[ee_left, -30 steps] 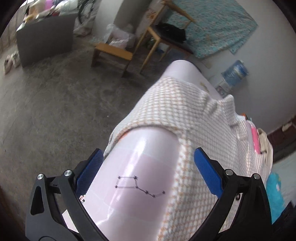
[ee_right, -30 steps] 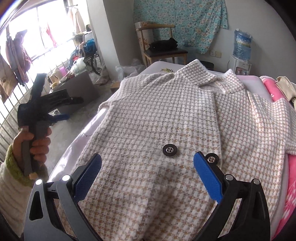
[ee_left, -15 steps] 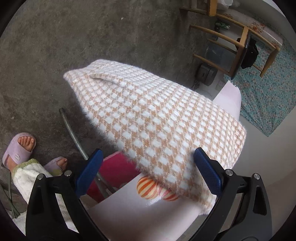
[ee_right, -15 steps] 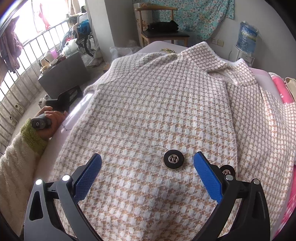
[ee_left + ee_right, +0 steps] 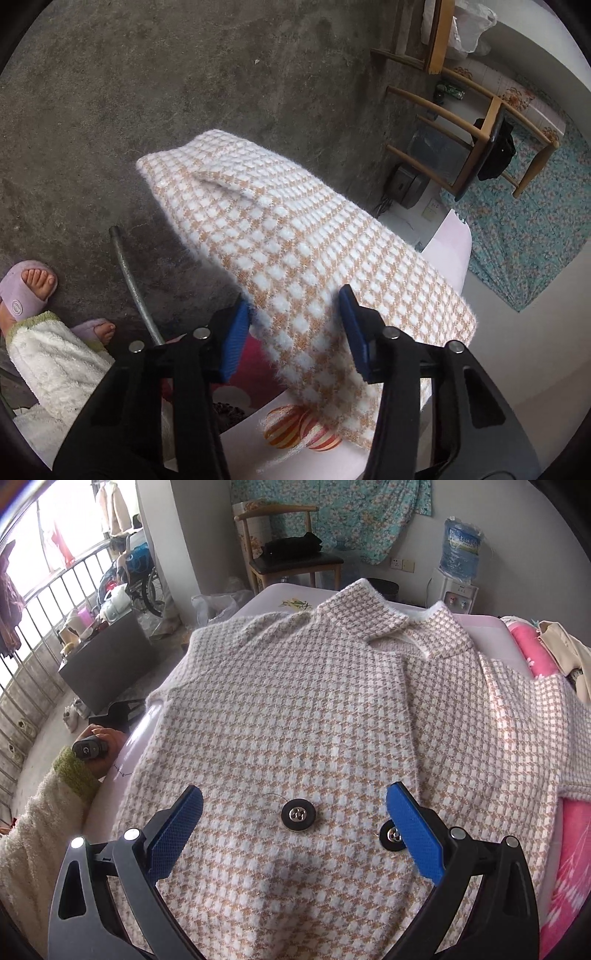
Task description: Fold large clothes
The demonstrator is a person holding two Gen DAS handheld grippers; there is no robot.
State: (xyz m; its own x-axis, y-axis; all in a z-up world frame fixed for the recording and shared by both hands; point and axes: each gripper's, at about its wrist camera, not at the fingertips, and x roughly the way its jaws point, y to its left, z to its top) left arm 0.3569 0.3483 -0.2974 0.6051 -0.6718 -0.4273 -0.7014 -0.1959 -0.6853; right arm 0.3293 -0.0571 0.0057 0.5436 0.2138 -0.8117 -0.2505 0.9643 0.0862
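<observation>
A beige-and-white checked coat [image 5: 306, 709] lies face up on the pink bed [image 5: 280, 594], collar at the far end. Its sleeve [image 5: 295, 236] hangs off the bed's side over the floor. My left gripper [image 5: 295, 301] is at that sleeve near the bed's edge; its jaws are closing with the fabric between the blue pads [image 5: 234, 334], still flat and not pinched. My right gripper [image 5: 295, 794] hovers open over the coat's lower front, with a black button [image 5: 298, 815] between its fingers. A hand [image 5: 98, 744] holds the left gripper's handle by the bed's left side.
A wooden chair [image 5: 291, 550] with dark clothes and a water dispenser [image 5: 460, 568] stand beyond the bed. A pink blanket [image 5: 572, 853] lies along the bed's right. Slippered feet [image 5: 29, 288] and a metal bed leg [image 5: 135, 284] are on the concrete floor.
The left gripper dropped from above the bed to its side, rolled, and its jaws have narrowed around the hanging sleeve. The right gripper edged forward over the coat.
</observation>
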